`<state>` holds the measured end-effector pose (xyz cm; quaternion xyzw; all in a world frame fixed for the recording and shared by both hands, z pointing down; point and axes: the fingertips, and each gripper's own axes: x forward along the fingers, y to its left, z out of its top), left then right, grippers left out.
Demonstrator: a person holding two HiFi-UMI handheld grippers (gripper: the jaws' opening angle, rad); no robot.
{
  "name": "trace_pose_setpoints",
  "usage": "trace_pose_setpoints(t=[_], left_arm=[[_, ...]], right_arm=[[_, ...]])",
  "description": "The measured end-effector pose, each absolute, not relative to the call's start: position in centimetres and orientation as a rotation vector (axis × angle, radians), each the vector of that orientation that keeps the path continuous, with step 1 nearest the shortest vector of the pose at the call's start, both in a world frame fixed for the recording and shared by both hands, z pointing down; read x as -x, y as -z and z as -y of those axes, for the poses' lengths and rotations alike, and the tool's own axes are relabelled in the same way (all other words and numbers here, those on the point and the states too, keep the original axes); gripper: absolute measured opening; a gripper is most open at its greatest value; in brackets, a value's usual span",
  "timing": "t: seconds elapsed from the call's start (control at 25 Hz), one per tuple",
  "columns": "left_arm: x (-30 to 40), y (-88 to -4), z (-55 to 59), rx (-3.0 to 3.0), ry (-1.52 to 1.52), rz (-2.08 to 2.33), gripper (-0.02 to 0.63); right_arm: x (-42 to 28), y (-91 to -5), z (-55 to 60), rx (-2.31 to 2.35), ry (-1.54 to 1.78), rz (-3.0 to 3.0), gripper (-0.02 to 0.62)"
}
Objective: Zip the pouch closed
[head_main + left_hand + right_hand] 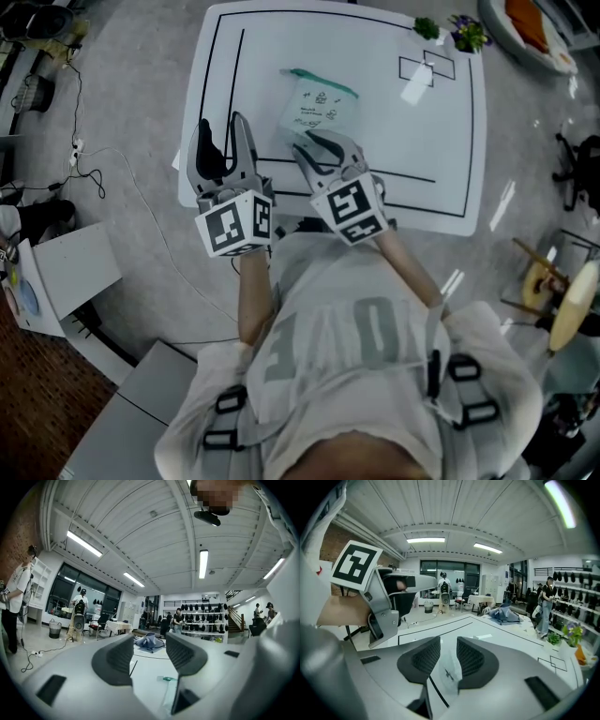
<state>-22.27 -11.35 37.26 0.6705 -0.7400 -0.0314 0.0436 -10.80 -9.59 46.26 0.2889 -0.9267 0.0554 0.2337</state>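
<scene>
Two empty grippers, still pre-grasp: left gripper wide open, right gripper part-open at the near edge of the pouch, to pinch next.

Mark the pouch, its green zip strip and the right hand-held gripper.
pouch (317,108), head view, middle of its clear printed face.
green zip strip (323,82), head view, midway along the pouch's far edge.
right hand-held gripper (305,143), head view, between its fingertips, at the pouch's near edge.
</scene>
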Motion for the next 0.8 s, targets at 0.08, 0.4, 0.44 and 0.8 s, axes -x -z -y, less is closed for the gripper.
trace_pose_setpoints(t=[0.08, 0.4, 0.44, 0.8], left_arm=[[22.0, -37.1, 11.5, -2.061, 0.1, 2.261, 0.196], [17.5, -38.1, 14.5, -2.239, 0.051, 1.964, 0.196], [17.1, -38.5, 15.0, -2.256, 0.037, 1.917, 0.196], [16.8, -44.2, 22.5, -2.475, -0.786, 1.752, 0.216]], right_arm=[[10.3, -45.4, 10.4, -0.83, -0.159, 2.562, 0.083], [5.9, -41.8, 14.2, -1.053, -0.148, 2.599, 0.084], [5.3, -41.4, 14.6, -1.08, -0.151, 2.599, 0.087], [2.1, -40.5, 16.3, -1.163, -0.107, 2.56, 0.101]])
